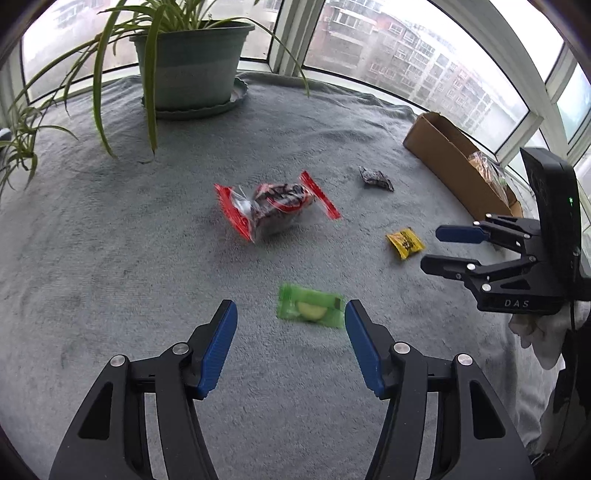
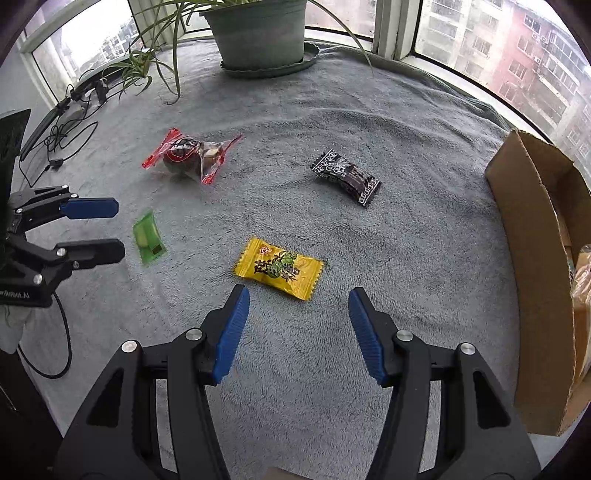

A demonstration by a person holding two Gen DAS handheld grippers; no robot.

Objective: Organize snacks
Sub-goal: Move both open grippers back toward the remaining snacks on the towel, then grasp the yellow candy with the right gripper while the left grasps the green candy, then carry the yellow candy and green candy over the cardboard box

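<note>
Several wrapped snacks lie on a grey blanket. A green packet lies just ahead of my open, empty left gripper, near its right fingertip; it also shows in the right wrist view. A yellow candy lies just ahead of my open, empty right gripper; it also shows in the left wrist view. A red-ended clear packet and a black candy lie farther off. The right gripper shows in the left view, the left gripper in the right view.
An open cardboard box with snacks inside stands at the right edge. A potted plant stands at the back by the windows. Cables lie at the left.
</note>
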